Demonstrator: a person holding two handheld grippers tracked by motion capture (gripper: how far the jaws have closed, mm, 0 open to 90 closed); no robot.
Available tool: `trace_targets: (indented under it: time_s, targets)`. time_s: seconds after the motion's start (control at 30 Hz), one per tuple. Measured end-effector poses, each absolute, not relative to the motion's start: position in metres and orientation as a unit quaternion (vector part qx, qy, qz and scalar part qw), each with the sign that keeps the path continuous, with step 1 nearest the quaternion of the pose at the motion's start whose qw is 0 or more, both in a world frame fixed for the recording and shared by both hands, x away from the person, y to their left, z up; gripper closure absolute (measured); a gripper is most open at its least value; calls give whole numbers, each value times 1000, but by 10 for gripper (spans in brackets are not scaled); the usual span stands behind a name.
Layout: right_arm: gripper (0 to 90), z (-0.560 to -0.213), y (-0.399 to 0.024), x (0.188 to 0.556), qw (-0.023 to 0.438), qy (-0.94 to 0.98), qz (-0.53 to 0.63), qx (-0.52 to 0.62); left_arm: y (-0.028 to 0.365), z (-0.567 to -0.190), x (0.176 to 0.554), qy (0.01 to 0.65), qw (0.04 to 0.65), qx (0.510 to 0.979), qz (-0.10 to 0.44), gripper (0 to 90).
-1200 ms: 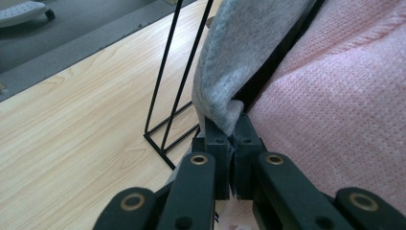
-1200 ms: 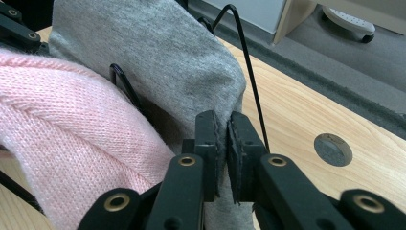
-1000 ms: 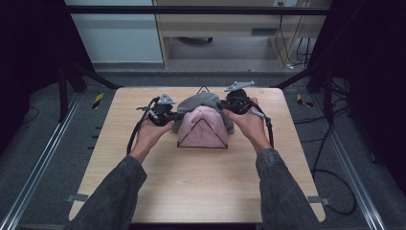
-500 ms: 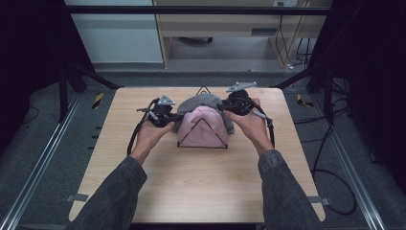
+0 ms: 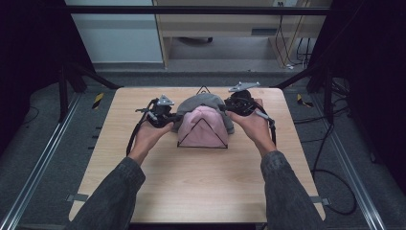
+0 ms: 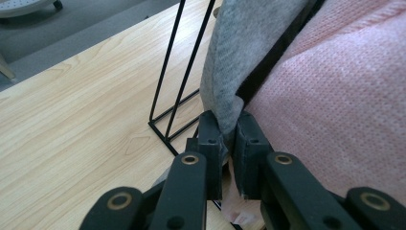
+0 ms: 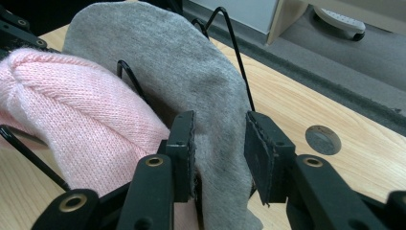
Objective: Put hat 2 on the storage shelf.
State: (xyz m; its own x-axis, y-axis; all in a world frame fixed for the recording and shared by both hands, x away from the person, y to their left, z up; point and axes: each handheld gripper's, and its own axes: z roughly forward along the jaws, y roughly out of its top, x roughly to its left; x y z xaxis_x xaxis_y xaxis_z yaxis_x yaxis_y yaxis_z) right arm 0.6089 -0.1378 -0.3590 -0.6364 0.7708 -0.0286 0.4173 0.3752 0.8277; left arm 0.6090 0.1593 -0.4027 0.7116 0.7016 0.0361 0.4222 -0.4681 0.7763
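Left gripper view shows the left gripper (image 6: 229, 143) clenched on the grey hat's (image 6: 242, 52) soft, light rim, while the right gripper (image 7: 219, 153) straddles it unclosed.

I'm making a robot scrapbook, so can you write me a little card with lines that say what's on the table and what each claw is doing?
Table: light wooden table
Rack: black wire rack standing on the table
Hats: pink knit hat in front, grey hat behind, both on the rack
Left claw: shut on the grey hat's edge
Right claw: open, jaws on either side of the grey hat
Hands: one holds each claw
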Motion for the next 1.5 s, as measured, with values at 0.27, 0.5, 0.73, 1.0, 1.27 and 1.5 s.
trace_targets:
  time_s: [0.27,0.5,0.73,1.0,1.27,1.5]
  targets:
    - [577,-356,-139,605,213,798,420,375,161,-396,603,335,397,831,199,728]
    - [517,-351,-140,601,219,791,429,378,169,-384,596,338,406,822,214,657]
    - [442,-346,-139,597,227,785,434,378,173,-371,589,338,411,814,234,553]
    - [303,-334,-142,588,237,774,444,385,171,-358,578,340,406,818,225,316]
    - [211,-326,-141,571,239,769,452,383,163,-343,553,328,412,824,210,151]
    - [164,-323,-135,558,243,770,456,373,158,-339,534,318,414,829,199,117]
